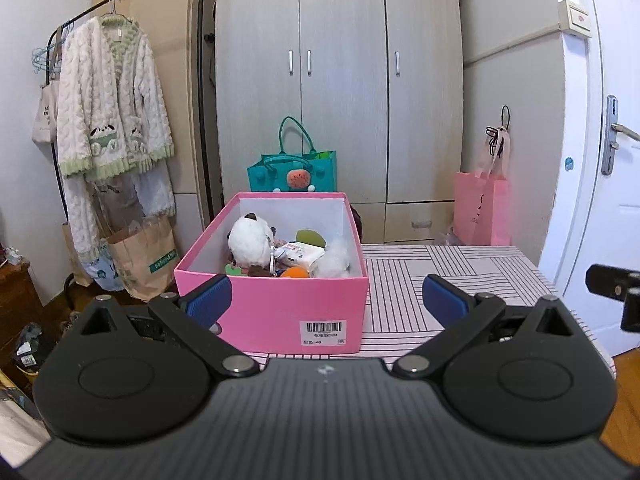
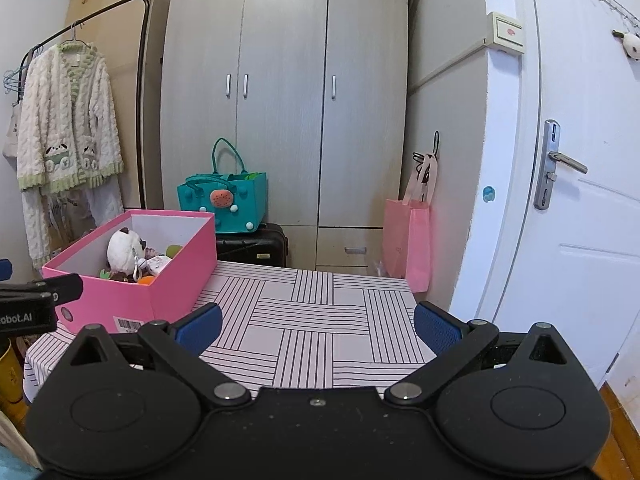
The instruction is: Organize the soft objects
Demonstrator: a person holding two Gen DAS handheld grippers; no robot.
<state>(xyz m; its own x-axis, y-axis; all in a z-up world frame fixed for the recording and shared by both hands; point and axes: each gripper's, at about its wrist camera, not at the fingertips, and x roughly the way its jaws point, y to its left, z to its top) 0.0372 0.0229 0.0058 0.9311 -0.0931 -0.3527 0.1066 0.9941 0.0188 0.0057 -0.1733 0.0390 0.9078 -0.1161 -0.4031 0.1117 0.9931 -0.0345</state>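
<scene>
On the striped table, pink box of soft toys, both hand-held grippers wide, empty.

A pink cardboard box sits open-topped on the striped table, toward its left side, white inside, a barcode label on its near wall; soft things fill its bottom in a loose heap; a white plush panda with dark ears leans at the left, tallest of the lot; a fluffy white toy lies at the right; a small orange piece rests against the near wall between them; a green piece shows behind.
</scene>
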